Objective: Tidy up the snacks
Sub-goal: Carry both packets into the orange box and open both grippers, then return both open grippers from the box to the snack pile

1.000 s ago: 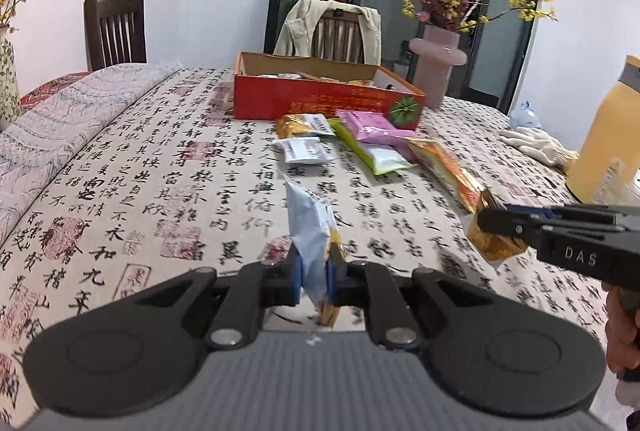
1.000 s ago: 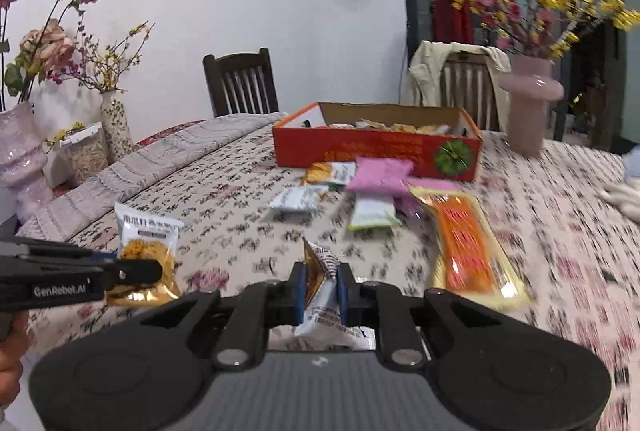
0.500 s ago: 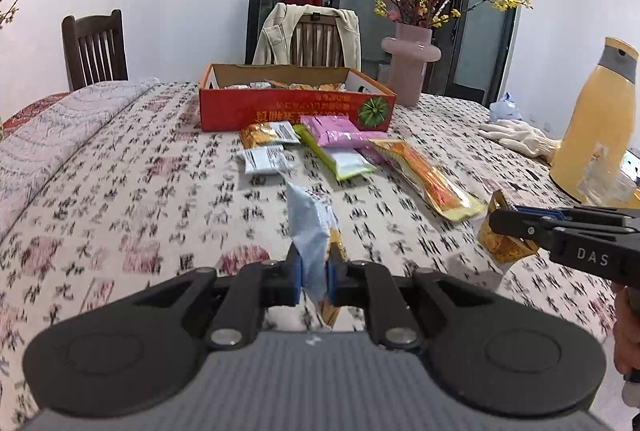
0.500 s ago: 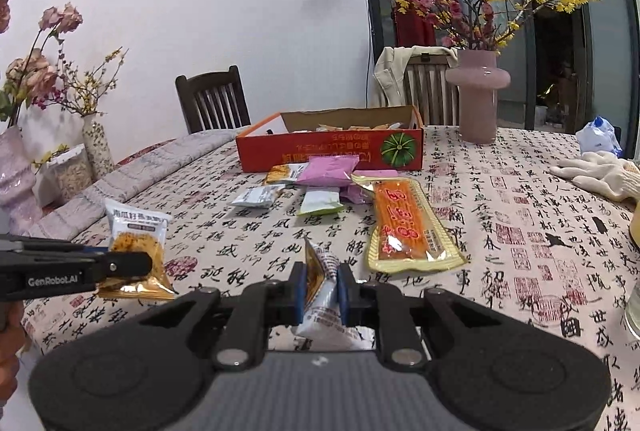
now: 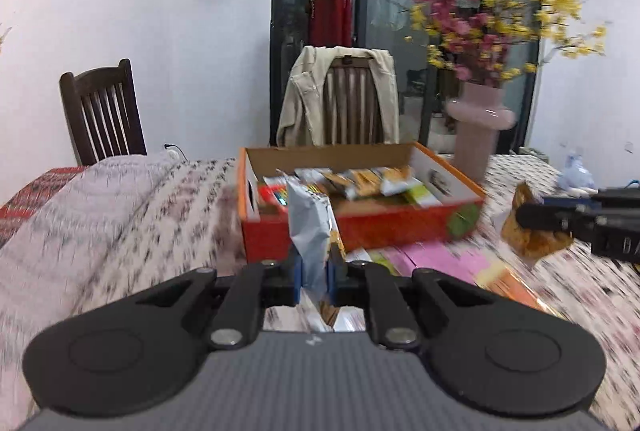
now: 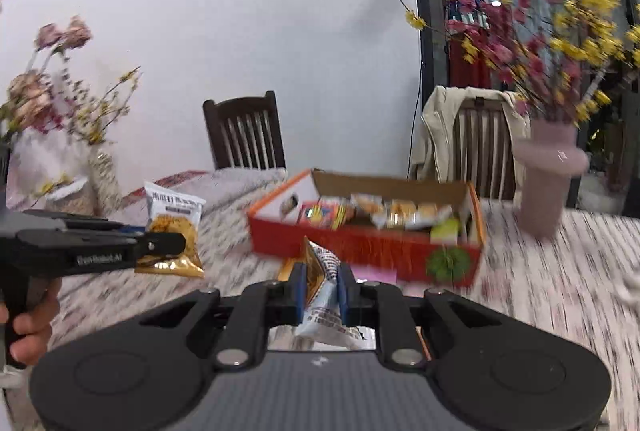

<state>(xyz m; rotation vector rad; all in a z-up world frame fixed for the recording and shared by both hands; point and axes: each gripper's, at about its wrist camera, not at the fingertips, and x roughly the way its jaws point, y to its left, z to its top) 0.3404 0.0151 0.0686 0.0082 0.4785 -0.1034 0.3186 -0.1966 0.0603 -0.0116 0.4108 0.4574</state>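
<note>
- Left gripper (image 5: 313,277): jaws pinched onto a white-and-gold snack packet (image 5: 310,227). Packet stands upright between the blue pads, lifted off the counter (image 5: 120,231), in front of the box's near wall in the left wrist view.
- Right gripper (image 6: 322,289): jaws clamped on a second snack packet (image 6: 320,271), gold and white with printed text, tilted; its lower end hangs below the pads.
- From the right wrist view the left gripper's packet shows its face: white top, golden food picture, gold bottom edge.
- Red cardboard box (image 5: 400,227), open-topped, sits on the counter ahead of both grippers. Orange rim, plain brown inner walls, green round emblem at its front right corner.
- Box contents: a row of small wrapped snacks in white, orange and yellow across the back half, a green-yellow packet toward the right, a red packet at the left end. Exact count unclear, blurred.
- Loose on the counter in front of the box: a pink packet (image 5: 432,259) and other wrappers, smeared by motion blur.
- Pink vase (image 6: 546,183) with yellow and red blossom stands just beside the box, to its right.
- A hand (image 6: 28,327) grips the left gripper's handle.
</note>
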